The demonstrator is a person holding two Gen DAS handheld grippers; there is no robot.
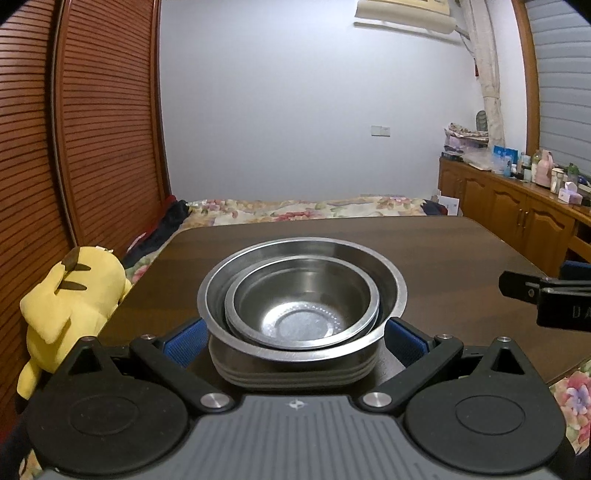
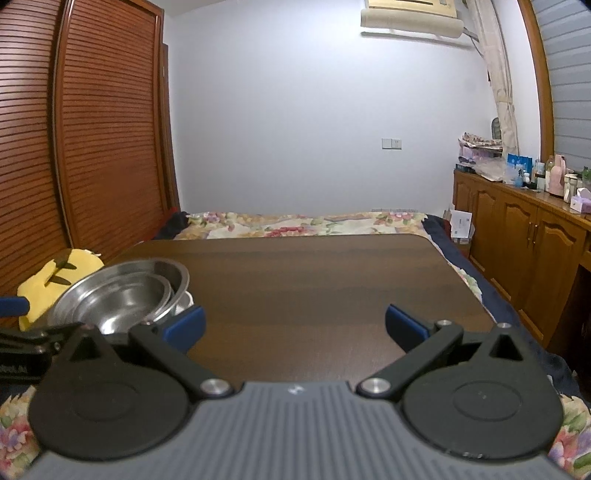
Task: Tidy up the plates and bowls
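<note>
Flanking nested steel bowls [image 1: 301, 306], open-jawed left gripper [image 1: 295, 341], no contact.

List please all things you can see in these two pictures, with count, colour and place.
Nested round steel bowls: at least two, silver, stacked on table.
Dark brown wooden table: one, centre.
Yellow plush toy: one, off the table's left edge.
Floral bedcover: one, multicolour, behind table.
Slatted wooden doors: reddish brown, left.
Wooden cabinet: one, brown, right, cluttered top.
Air conditioner: one, cream, high on wall.
Left gripper: black and blue, open around stack.
Right gripper: open, empty.
</note>
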